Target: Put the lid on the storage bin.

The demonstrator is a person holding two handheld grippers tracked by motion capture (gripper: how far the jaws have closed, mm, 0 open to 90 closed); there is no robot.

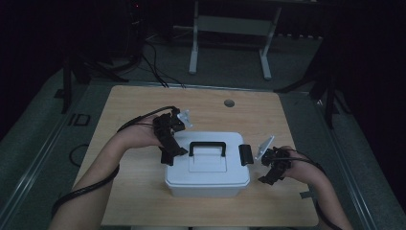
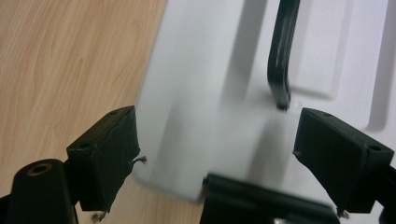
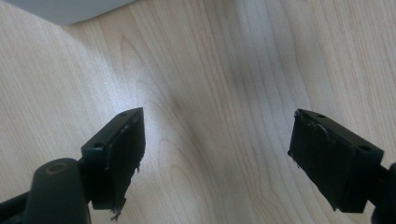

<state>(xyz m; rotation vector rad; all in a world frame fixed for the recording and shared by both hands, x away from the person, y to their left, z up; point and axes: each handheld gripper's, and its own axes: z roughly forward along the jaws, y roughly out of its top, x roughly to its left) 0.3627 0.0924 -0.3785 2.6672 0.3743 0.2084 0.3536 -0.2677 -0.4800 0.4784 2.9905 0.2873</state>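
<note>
A white plastic box (image 1: 207,165) with a black carry handle (image 1: 207,145) sits in the middle of the wooden table (image 1: 143,103). My left gripper (image 1: 171,155) is at the box's left edge, open. In the left gripper view its jaws straddle the lid's corner (image 2: 205,116), with the black left latch (image 2: 261,200) just below them and the handle (image 2: 282,60) ahead. My right gripper (image 1: 269,178) hangs open to the right of the box, apart from it. Its jaws (image 3: 217,154) span bare wood, and the box's edge (image 3: 60,10) shows at the top left. The black right latch (image 1: 245,154) sticks out from the lid.
A round cable hole (image 1: 229,103) lies near the table's far edge. Beyond the table stand a white desk frame (image 1: 230,43) and dark stands (image 1: 325,86) on the floor. Cables trail from both grippers along the forearms.
</note>
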